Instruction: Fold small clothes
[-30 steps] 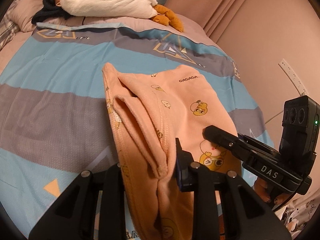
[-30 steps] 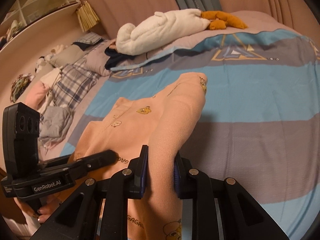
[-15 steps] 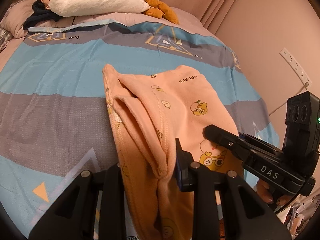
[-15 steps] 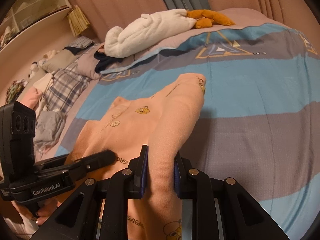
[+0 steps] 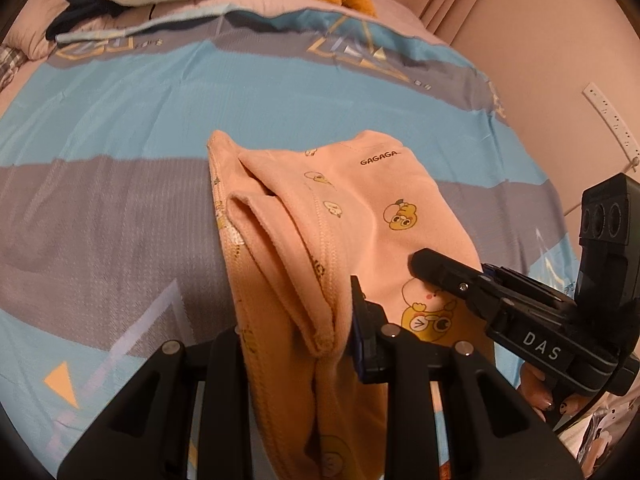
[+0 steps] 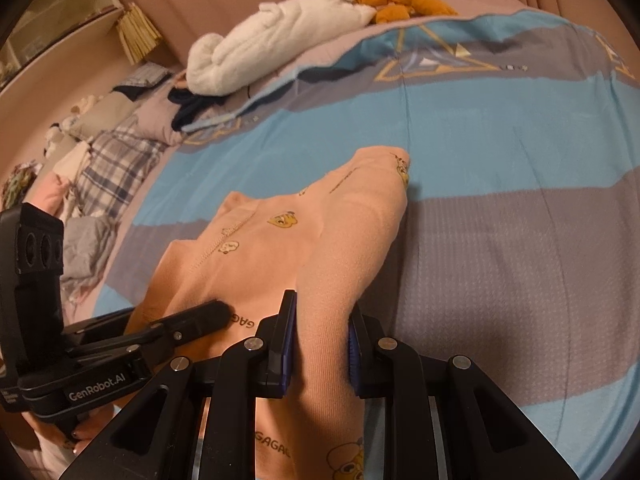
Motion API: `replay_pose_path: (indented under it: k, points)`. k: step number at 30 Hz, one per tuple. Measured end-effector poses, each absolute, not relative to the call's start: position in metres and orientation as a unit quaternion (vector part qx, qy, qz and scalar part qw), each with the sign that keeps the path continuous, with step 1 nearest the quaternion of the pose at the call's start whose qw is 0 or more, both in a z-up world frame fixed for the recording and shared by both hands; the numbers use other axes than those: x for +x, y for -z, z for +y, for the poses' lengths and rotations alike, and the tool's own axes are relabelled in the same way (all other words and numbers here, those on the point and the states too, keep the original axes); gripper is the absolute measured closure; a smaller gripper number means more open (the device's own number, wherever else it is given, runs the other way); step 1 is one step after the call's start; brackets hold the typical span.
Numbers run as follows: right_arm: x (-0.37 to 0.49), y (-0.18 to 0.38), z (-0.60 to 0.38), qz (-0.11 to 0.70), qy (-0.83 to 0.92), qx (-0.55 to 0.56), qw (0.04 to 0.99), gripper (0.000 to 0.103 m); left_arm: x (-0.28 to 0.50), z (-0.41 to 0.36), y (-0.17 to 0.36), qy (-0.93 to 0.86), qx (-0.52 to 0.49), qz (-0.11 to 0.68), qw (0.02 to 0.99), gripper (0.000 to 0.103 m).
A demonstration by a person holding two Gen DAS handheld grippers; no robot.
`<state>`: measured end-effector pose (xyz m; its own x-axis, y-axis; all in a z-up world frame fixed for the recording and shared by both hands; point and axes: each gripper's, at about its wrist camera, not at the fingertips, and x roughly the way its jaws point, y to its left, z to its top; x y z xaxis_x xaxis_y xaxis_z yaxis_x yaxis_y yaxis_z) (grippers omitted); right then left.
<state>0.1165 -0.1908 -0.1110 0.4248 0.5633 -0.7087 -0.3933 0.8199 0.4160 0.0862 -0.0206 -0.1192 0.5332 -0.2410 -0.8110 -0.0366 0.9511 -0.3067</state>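
Both claws, left claw and right claw, grip the peach garment, half draped on the bed; lower evenly, keeping edges aligned and fabric taut

Your feeds are dim, with a warm orange cast. Heavy fisheye bending and black vignette at the corners. Soft shadow on the bedspread right of the garment. Mild overall softness, no glare.
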Motion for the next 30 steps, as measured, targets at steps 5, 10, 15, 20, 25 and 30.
replay_pose_path:
  k: [5, 10, 15, 20, 25, 30]
  points:
    - [0.117, 0.122, -0.191, 0.471, -0.273, 0.089, 0.834, 0.079, 0.088, -0.020, 0.132, 0.052, -0.149, 0.495, 0.855, 0.076]
    - [0.119, 0.127, -0.191, 0.484, -0.255, 0.079, 0.834, 0.079, 0.089, -0.019, 0.136, 0.049, -0.149, 0.505, 0.849, 0.070]
    - [0.119, 0.127, -0.193, 0.493, -0.238, 0.080, 0.833, 0.074, 0.088, -0.019, 0.137, 0.047, -0.147, 0.508, 0.847, 0.066]
    - [0.115, 0.119, -0.198, 0.486, -0.217, 0.072, 0.843, 0.064, 0.084, -0.018, 0.132, 0.046, -0.144, 0.509, 0.848, 0.058]
    - [0.107, 0.103, -0.209, 0.462, -0.208, 0.073, 0.859, 0.038, 0.076, -0.014, 0.118, 0.042, -0.139, 0.493, 0.858, 0.029]
    - [0.099, 0.081, -0.215, 0.434, -0.210, 0.079, 0.873, 0.024, 0.065, -0.008, 0.096, 0.036, -0.129, 0.467, 0.874, 0.021]
